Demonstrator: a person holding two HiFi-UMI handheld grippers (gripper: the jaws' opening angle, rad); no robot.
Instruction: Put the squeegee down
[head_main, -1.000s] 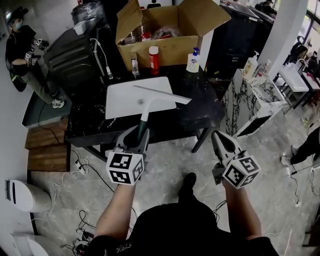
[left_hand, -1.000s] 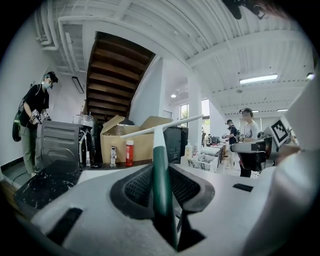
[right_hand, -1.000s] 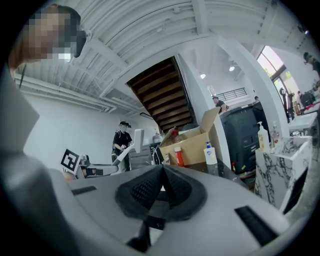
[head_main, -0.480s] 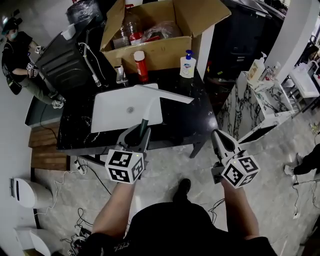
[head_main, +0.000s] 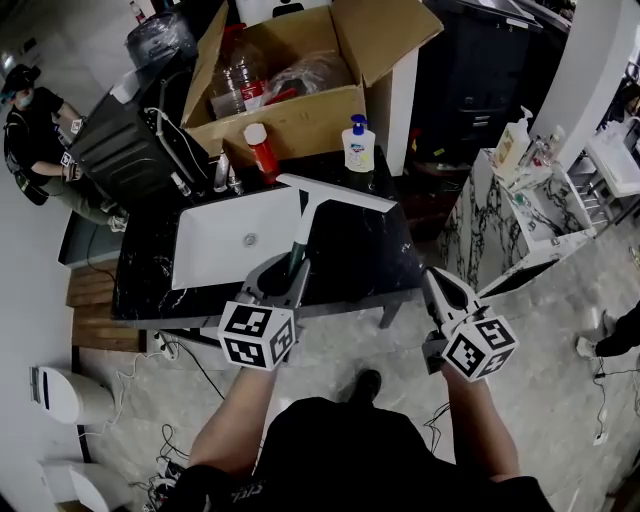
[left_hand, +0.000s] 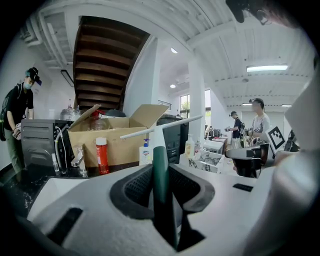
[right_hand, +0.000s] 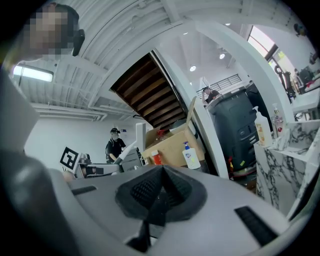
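My left gripper (head_main: 284, 268) is shut on the dark green handle of the squeegee (head_main: 303, 222), whose white blade (head_main: 335, 193) hangs over the black counter (head_main: 360, 250) beside the white sink (head_main: 235, 248). In the left gripper view the green handle (left_hand: 161, 172) stands upright between the pads and the blade (left_hand: 161, 127) slants across above it. My right gripper (head_main: 437, 283) is shut with nothing in it, off the counter's front right corner over the floor; its jaws (right_hand: 159, 194) meet in the right gripper view.
An open cardboard box (head_main: 300, 85) with bottles stands at the counter's back. A red can (head_main: 262, 152), a soap bottle (head_main: 357, 145) and a tap (head_main: 222, 172) stand in front of it. A marble stand (head_main: 520, 200) is to the right. A person (head_main: 35, 130) stands far left.
Both grippers have come closer to the counter; the squeegee blade now hangs over the counter right of the sink. The grip on the handle is unchanged.
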